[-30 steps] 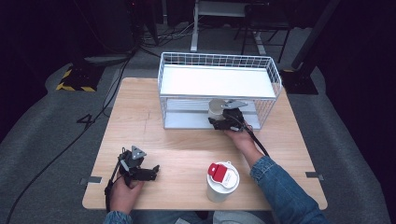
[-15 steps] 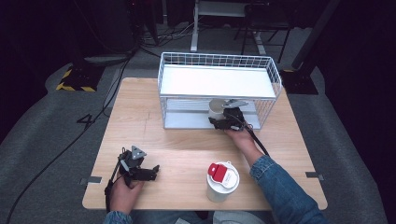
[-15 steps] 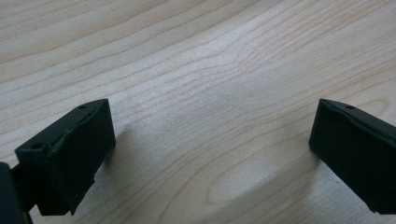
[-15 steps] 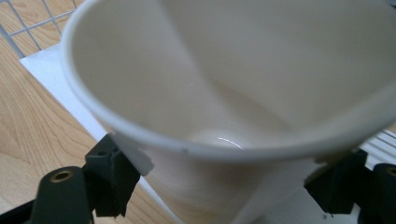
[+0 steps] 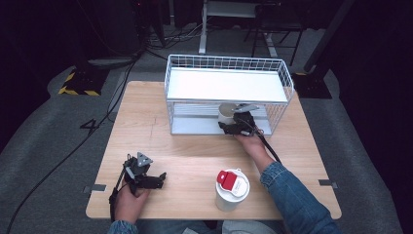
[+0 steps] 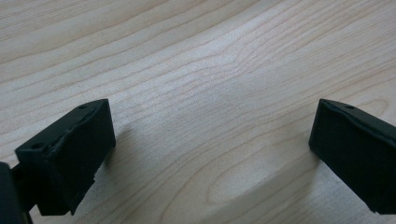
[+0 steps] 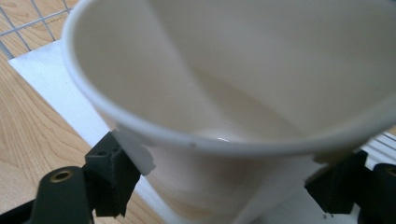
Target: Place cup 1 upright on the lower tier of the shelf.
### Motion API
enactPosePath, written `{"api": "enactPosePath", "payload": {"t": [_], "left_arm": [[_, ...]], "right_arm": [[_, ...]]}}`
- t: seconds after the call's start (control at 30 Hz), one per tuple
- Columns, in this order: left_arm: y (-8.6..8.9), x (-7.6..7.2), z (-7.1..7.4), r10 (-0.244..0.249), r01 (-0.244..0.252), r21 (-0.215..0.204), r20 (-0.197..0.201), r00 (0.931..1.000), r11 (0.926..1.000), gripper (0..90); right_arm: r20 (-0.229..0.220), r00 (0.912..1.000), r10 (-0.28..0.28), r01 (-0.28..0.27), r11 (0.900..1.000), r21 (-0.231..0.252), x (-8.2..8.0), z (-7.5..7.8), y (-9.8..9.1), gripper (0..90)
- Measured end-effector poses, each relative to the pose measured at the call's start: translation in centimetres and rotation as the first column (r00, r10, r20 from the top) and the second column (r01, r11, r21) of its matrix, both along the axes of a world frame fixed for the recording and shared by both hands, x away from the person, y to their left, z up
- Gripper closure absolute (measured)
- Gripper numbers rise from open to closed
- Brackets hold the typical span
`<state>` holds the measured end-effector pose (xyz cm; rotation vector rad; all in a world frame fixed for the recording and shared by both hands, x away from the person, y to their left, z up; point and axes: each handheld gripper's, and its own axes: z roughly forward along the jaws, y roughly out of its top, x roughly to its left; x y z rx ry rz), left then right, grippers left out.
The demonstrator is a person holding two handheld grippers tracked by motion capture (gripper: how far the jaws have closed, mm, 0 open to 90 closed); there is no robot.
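Observation:
A white paper cup [image 5: 226, 112] stands on the lower level of a white wire rack [image 5: 277, 68] at the back of the wooden table [image 5: 195, 156]. My right gripper [image 5: 227, 124] reaches into the rack from the front and is shut on the cup. In the right gripper view the cup [image 7: 243, 84] looks empty and slightly squeezed, with the black jaws of the right gripper [image 7: 224, 189] pressing its wall on both sides. My left gripper [image 5: 159, 178] rests on the table at the front left, pointing right. Its jaws stand wide open over bare wood in the left gripper view [image 6: 210, 140].
A white tub with a red lid [image 5: 232, 187] stands near the front edge, close to the person's right sleeve [image 5: 292, 200]. The rack's top shelf [image 5: 224, 84] is a flat white tray. Cables and stands lie on the dark floor behind the table.

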<state>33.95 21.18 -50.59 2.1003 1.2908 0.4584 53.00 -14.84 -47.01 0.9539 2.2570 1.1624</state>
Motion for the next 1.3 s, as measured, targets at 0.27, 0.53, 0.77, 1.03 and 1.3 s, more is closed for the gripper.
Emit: {"api": "enactPosePath", "payload": {"t": [0.27, 0.53, 0.77, 1.03, 1.3], "left_arm": [[0.0, 0.0, 0.0, 0.0, 0.0, -0.001, 0.0, 1.0, 1.0, 0.8], [0.0, 0.1, 0.0, -0.005, 0.005, 0.0, 0.001, 1.0, 1.0, 0.7], [0.0, 0.1, 0.0, -0.009, 0.009, 0.0, 0.001, 1.0, 1.0, 0.6], [-0.1, 0.2, 0.0, -0.016, 0.016, -0.005, -0.001, 0.9999, 0.9999, 0.5], [-0.1, 0.5, 0.0, -0.026, 0.026, 0.0, -0.003, 0.9997, 0.9997, 0.4]], "right_arm": [[-0.016, 0.9998, -0.01, 0.01, 0.9998, 0.014, 0.2, -0.1, -0.3, 15.7], [-0.01, 0.9997, -0.023, 0.023, 0.9996, 0.019, -0.1, 0.2, -0.6, 15.7], [0.006, 0.9998, -0.016, 0.016, 0.9995, 0.027, -1.0, 0.9, -1.5, 15.4], [0.0, 1.0, 0.004, -0.004, 0.9996, 0.028, -2.5, 1.7, -2.5, 14.8], [0.01, 0.9993, 0.035, -0.036, 0.9989, 0.031, -4.6, 2.6, -3.6, 14.8]]}}
